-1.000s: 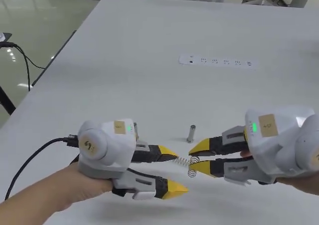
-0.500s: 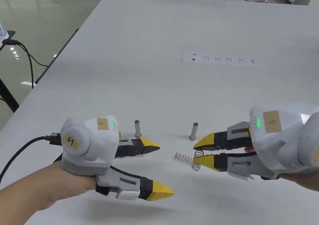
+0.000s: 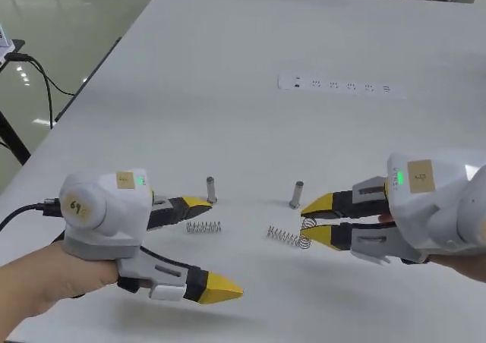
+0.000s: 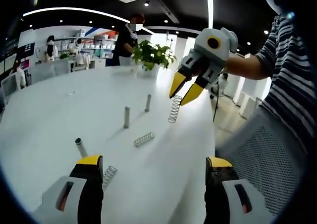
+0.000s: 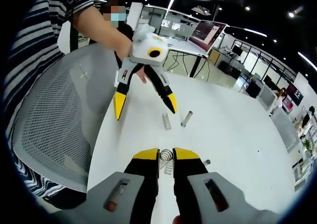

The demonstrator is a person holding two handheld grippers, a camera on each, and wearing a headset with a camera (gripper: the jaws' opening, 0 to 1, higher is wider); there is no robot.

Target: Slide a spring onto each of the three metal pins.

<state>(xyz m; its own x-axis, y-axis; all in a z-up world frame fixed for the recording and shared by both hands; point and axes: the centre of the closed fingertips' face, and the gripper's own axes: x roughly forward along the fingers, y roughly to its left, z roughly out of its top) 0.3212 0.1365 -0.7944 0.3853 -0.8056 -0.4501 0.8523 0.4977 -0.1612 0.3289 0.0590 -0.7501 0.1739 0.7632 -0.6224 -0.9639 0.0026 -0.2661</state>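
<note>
The right gripper (image 3: 313, 221) sits just beside the middle pin (image 3: 297, 194), on the person's side of it. Its fingers are drawn narrow onto 1 held spring (image 5: 166, 160), pinched between the yellow tips. In the left gripper view that held spring hangs downward from the tips.

The middle pin stands upright on the bench (image 3: 228, 92) with nothing on it. A 2nd spring (image 3: 282, 237) lies flat near the middle pin, toward the person, just beside the right gripper's tips. A 3rd spring (image 3: 203, 227) lies flat further left of the middle pin, close to the left pin (image 3: 210, 190), which also stands upright and bare.

The left gripper (image 3: 220, 246) is held left of the middle pin, around the 3rd spring's side of the bench, with its fingers wide apart and holding nothing.

In the left gripper view a far pin (image 4: 148, 102) stands upright just beyond the middle pin. A power strip (image 3: 334, 86) lies well past the middle pin, away from the person.
</note>
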